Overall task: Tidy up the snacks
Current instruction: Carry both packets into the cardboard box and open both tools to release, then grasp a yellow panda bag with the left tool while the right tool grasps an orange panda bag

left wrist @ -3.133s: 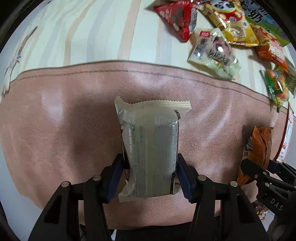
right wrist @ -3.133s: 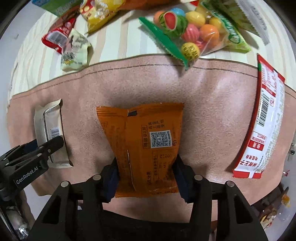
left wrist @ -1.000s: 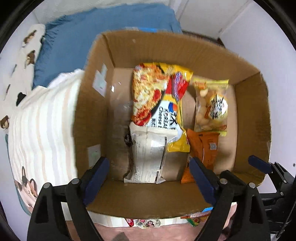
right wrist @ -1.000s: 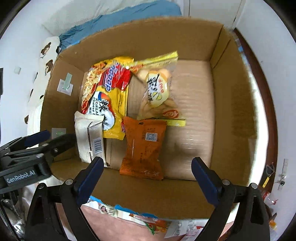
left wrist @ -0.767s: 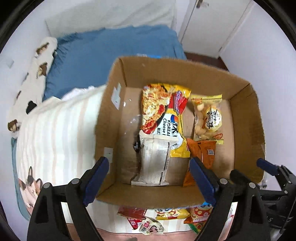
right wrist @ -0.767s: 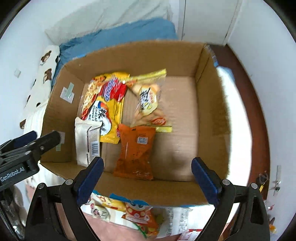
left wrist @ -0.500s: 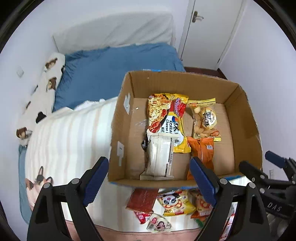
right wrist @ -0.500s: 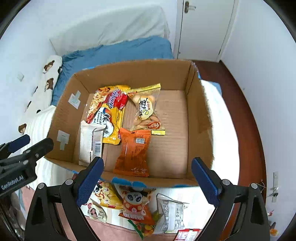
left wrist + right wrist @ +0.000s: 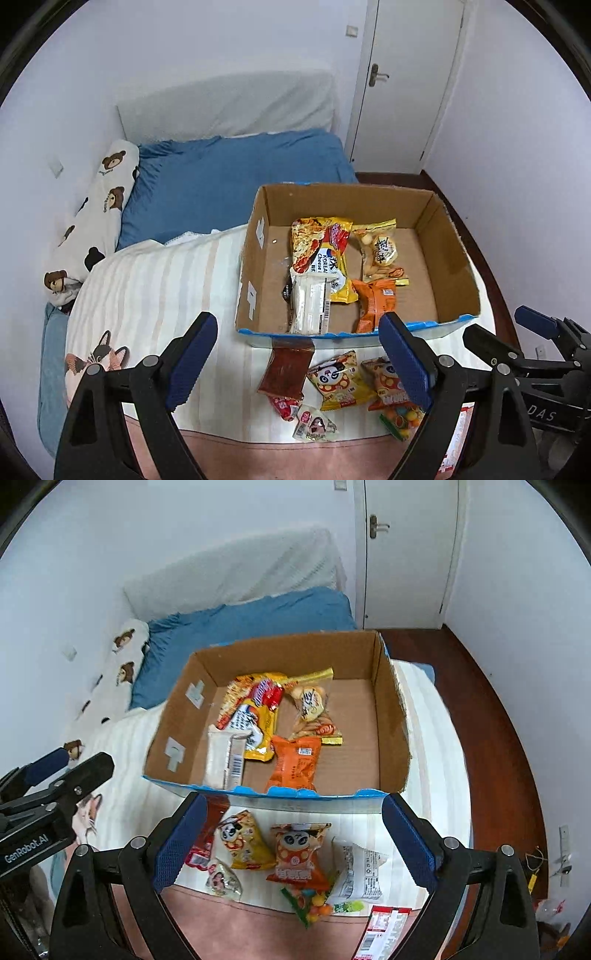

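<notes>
An open cardboard box (image 9: 454, 258) (image 9: 391, 720) stands on the striped bedspread. In it lie a yellow noodle pack (image 9: 325, 254), a clear biscuit bag (image 9: 380, 251), a beige wrapped bar (image 9: 308, 306) (image 9: 225, 760) and an orange packet (image 9: 375, 304) (image 9: 295, 762). Loose snacks lie in front of the box: a dark red packet (image 9: 286, 373), a yellow panda bag (image 9: 338, 380) (image 9: 243, 840), an orange panda bag (image 9: 299, 853), a candy bag (image 9: 314, 901) and a white packet (image 9: 356, 871). My left gripper (image 9: 297, 363) and right gripper (image 9: 291, 843) are both open and empty, held back above the loose snacks.
A brown mat (image 9: 258, 930) covers the near bed edge. A blue blanket (image 9: 229, 177) and a bear-print pillow (image 9: 96, 218) lie beyond the box. A white door (image 9: 402, 77) and dark wood floor (image 9: 498, 716) are to the right.
Both grippers let go of the beige bar and orange packet in the box, then pulled back and up. The box now looks smaller and the loose snacks show.
</notes>
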`<state>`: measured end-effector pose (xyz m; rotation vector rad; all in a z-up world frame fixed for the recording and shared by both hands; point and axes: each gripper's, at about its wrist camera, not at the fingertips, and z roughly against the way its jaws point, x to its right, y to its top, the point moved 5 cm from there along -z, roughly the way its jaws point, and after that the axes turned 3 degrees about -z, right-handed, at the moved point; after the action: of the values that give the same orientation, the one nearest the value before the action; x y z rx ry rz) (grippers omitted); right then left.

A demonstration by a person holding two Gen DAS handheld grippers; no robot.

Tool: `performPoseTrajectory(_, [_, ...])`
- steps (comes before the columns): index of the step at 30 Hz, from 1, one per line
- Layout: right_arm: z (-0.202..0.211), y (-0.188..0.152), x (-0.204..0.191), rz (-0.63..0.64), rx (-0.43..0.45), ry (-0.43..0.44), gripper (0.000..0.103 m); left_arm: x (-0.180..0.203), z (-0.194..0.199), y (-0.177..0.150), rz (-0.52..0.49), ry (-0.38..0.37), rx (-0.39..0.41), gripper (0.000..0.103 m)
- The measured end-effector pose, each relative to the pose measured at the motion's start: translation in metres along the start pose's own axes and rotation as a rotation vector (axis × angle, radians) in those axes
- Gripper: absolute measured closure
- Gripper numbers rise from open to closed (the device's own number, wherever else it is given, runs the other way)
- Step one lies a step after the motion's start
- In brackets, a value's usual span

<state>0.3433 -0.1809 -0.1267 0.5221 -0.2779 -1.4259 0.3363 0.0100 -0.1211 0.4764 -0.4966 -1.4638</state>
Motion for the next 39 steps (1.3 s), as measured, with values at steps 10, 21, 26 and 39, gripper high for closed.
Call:
performPoseTrajectory(10, [0.009, -0.042, 0.011, -0.101, -0.062, 0.096, 0.005, -0.008, 0.004, -0.043, 0.028, 0.000, -0.046, 0.013])
performPoseTrajectory(21, [-0.092, -0.112, 0.050, -0.257, -0.285, 0.078, 0.005, -0.015, -0.092, -0.121, 0.023, 0.080, -0.309, 0.014])
performPoseTrajectory(26, [-0.123, -0.110, 0.028, -0.173, -0.277, 0.056, 0.006, -0.004, -0.122, -0.140, 0.081, 0.021, -0.395, 0.014])
performPoseTrajectory(39, [-0.170, -0.125, 0.042, -0.184, -0.373, 0.025, 0.053, 0.025, -0.168, -0.132, 0.270, -0.187, -0.463, 0.014])
